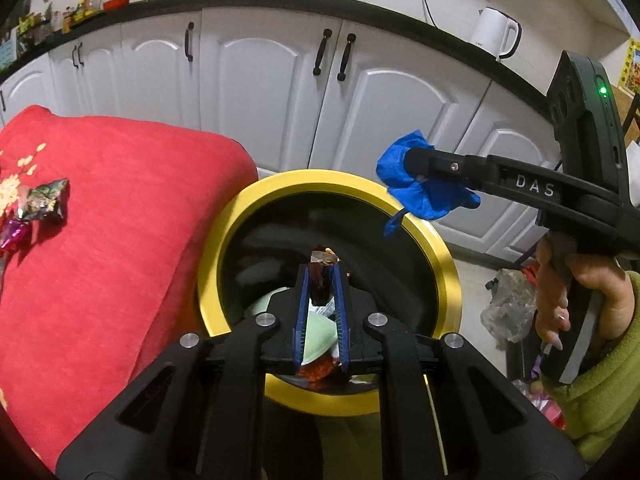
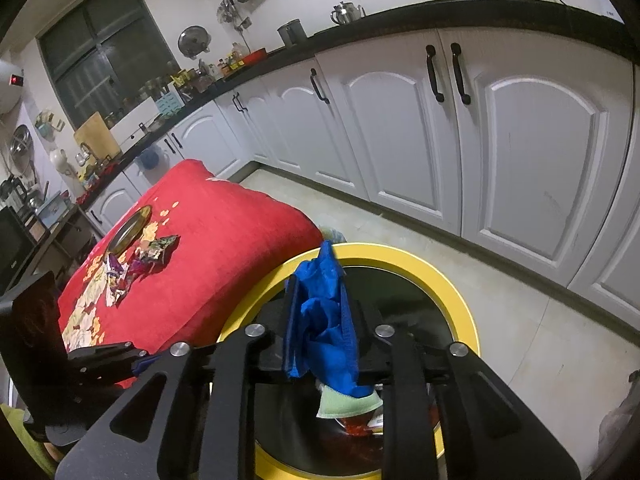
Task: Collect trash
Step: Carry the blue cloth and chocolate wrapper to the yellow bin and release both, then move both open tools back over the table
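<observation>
A yellow-rimmed black bin [image 1: 224, 240] stands on the floor beside the red-clothed table [image 1: 120, 200]; it also shows in the right wrist view [image 2: 460, 292]. My left gripper [image 1: 322, 276] is shut on a dark brown wrapper [image 1: 320, 284] and holds it over the bin's opening. My right gripper [image 2: 320, 276] is shut on a crumpled blue rag [image 2: 324, 320] above the bin; from the left wrist view the blue rag [image 1: 420, 196] hangs over the bin's far rim. Green and red trash [image 2: 348, 404] lies in the bin. Several crumpled wrappers [image 2: 152, 256] lie on the table, also seen at the left [image 1: 40, 200].
White kitchen cabinets [image 2: 400, 128] with black handles run behind the bin. A metal plate [image 2: 128, 228] lies on the red cloth. A white kettle [image 1: 494, 32] stands on the black counter. A clear plastic bag [image 1: 508, 308] sits on the floor to the right.
</observation>
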A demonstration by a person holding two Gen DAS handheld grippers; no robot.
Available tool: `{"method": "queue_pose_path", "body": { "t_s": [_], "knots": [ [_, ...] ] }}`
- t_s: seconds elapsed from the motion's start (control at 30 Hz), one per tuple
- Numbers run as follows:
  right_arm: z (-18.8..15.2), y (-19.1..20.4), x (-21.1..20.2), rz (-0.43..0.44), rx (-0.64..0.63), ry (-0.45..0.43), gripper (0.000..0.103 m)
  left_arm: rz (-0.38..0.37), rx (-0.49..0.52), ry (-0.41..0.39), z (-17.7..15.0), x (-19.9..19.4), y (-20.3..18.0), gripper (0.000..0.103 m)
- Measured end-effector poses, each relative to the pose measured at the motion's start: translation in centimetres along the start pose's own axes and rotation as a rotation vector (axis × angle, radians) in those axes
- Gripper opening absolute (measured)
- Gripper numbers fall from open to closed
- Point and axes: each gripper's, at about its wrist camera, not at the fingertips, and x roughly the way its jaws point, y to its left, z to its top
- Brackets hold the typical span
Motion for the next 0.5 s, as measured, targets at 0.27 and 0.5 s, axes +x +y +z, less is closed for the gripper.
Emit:
{"method": "queue_pose_path", "body": {
  "t_s": [0.27,0.5],
  "knots": [
    [-0.1,-0.3,0.0,-0.008,0.007,-0.007,0.037,-0.004,-0.009,-0.007,-0.2,0.1,0.1,0.035],
    [0.1,0.0,-0.6,-0.018,0.006,-0.03,0.046,0.015,-0.058,-0.042,-0.2,-1.1,1.1,0.079]
  ]
}}
